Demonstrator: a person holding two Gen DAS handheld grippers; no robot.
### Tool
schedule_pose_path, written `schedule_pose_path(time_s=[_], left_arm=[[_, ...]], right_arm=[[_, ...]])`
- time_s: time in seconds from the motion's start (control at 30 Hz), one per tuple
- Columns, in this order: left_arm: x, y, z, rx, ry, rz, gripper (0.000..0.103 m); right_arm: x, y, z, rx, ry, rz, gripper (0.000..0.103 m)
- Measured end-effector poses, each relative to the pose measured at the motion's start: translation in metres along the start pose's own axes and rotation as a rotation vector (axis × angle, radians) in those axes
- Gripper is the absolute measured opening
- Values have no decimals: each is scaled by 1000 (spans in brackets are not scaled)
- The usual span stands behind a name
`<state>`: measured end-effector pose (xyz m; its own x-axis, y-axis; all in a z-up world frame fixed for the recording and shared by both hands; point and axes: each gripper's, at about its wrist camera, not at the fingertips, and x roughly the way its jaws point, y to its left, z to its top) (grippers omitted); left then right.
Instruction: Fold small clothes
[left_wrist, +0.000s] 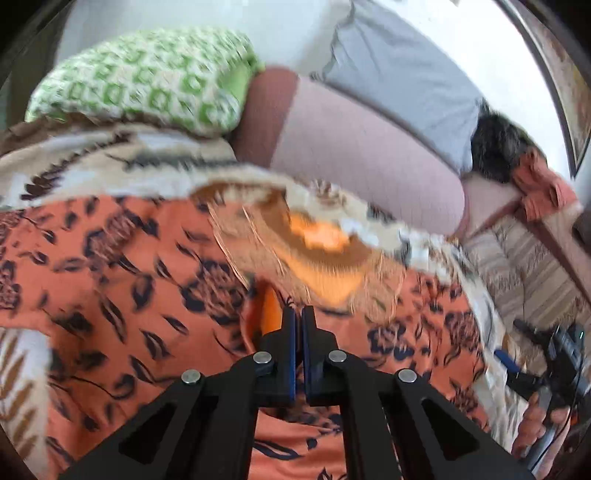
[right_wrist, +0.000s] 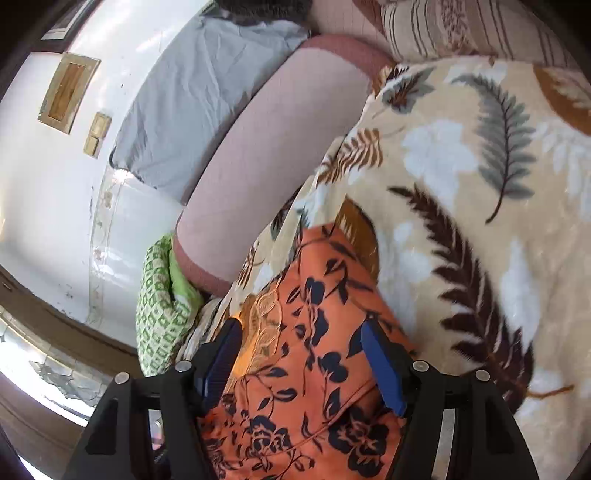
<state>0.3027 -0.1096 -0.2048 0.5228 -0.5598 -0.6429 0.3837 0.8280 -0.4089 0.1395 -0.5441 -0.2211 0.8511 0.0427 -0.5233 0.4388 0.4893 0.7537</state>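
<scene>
— What am I looking at on the left side?

— I'm seeing one green-and-white patterned pillow (left_wrist: 147, 77) at the far left, lying against one pink bolster (left_wrist: 354, 147). Behind the bolster I'm counting one grey pillow (left_wrist: 399, 70). All of it is sitting on a bed covered by one cream blanket (left_wrist: 92, 162) printed with leaves.

— And the garment?

— One orange floral garment (left_wrist: 122, 266) is lying spread on the blanket, right under both claws. Its embroidered edge is blurring in the left wrist view.

— What is the left claw doing?

— The left claw (left_wrist: 299, 314) is pressing its two fingers nearly together. An orange fold is bunching beside the tips, but I'm not able to tell whether cloth is actually pinched between them.

— And the right?

— The right claw (right_wrist: 306, 332) is standing wide apart, its two blue pads (right_wrist: 380, 365) straddling the orange floral garment (right_wrist: 317, 332) with nothing gripped. In the right wrist view the cloth is running up between the fingers toward the bolster (right_wrist: 266, 155), with the blanket (right_wrist: 461, 155) spreading off to the right and the green-and-white patterned pillow (right_wrist: 159, 302) showing at the left.
</scene>
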Motion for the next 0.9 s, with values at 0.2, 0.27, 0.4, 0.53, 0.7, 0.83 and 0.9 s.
schedule_pose_path(time_s=[0.2,0.27,0.4,0.53,0.7,0.83,0.9], left_arm=[[-32,34,21,-81,-167,101,0],[-35,43,24,-112,-171,98,0],[-2,56,17,-198,20,19,31],[31,62,0,-309,180,-39,74],[45,57,-9,-300,207,-59,74],[55,32,-16,-148,223,-13,46],[63,20,-17,-46,250,13,13]], right_arm=[[1,-9,1,48,-2,7,71],[5,-8,-1,54,19,19,71],[9,-3,-5,53,51,60,71],[11,6,-12,16,63,66,71],[20,13,-21,-15,101,69,71],[26,17,-27,-27,120,71,71],[28,18,-29,-31,128,71,71]])
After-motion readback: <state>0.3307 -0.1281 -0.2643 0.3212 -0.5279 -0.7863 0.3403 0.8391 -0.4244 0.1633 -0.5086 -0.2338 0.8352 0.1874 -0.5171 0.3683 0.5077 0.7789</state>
